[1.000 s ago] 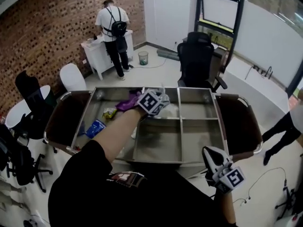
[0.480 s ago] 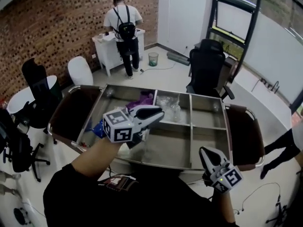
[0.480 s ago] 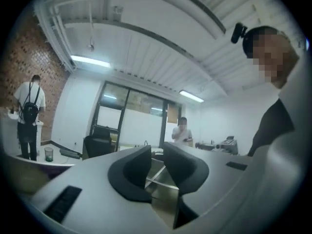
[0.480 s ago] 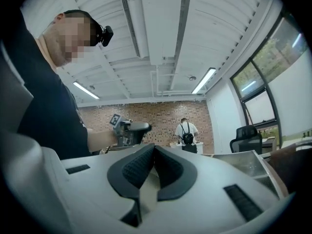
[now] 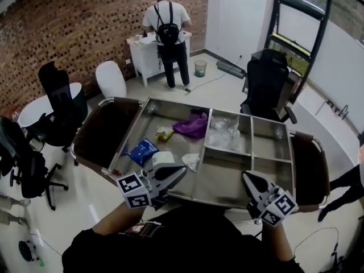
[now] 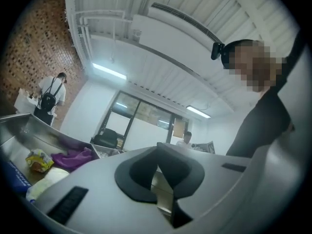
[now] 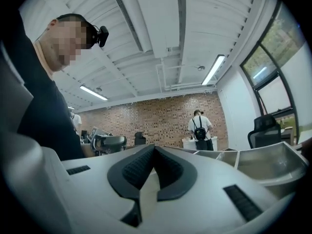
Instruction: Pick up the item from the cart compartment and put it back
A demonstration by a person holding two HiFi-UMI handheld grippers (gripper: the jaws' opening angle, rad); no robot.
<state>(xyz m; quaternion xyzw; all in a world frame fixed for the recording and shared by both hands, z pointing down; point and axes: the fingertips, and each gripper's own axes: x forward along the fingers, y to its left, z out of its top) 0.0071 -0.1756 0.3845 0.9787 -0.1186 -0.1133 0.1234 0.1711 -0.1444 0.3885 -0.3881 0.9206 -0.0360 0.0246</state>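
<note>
The steel cart (image 5: 244, 154) has several compartments. Its long left compartment holds a purple cloth (image 5: 193, 125), a yellow packet (image 5: 164, 133), a blue packet (image 5: 142, 151), a white roll (image 5: 162, 158) and a crumpled white item (image 5: 191, 162). A clear plastic bag (image 5: 224, 133) lies in the middle far compartment. My left gripper (image 5: 181, 172) hovers over the cart's near edge, shut and empty. In the left gripper view the jaws (image 6: 157, 167) meet, with the purple cloth (image 6: 73, 158) and yellow packet (image 6: 39, 160) beyond. My right gripper (image 5: 246, 177) is shut and empty at the near right; its jaws (image 7: 155, 165) touch.
A person with a backpack (image 5: 169, 32) stands at a white counter by the brick wall. Black office chairs (image 5: 267, 84) (image 5: 58, 98) flank the cart, with a white chair (image 5: 111, 78) at the far left. Brown side flaps (image 5: 102, 132) extend from the cart.
My left gripper has drawn back from the far middle of the cart to its near edge, and its jaws have closed on nothing. The right gripper has barely moved.
</note>
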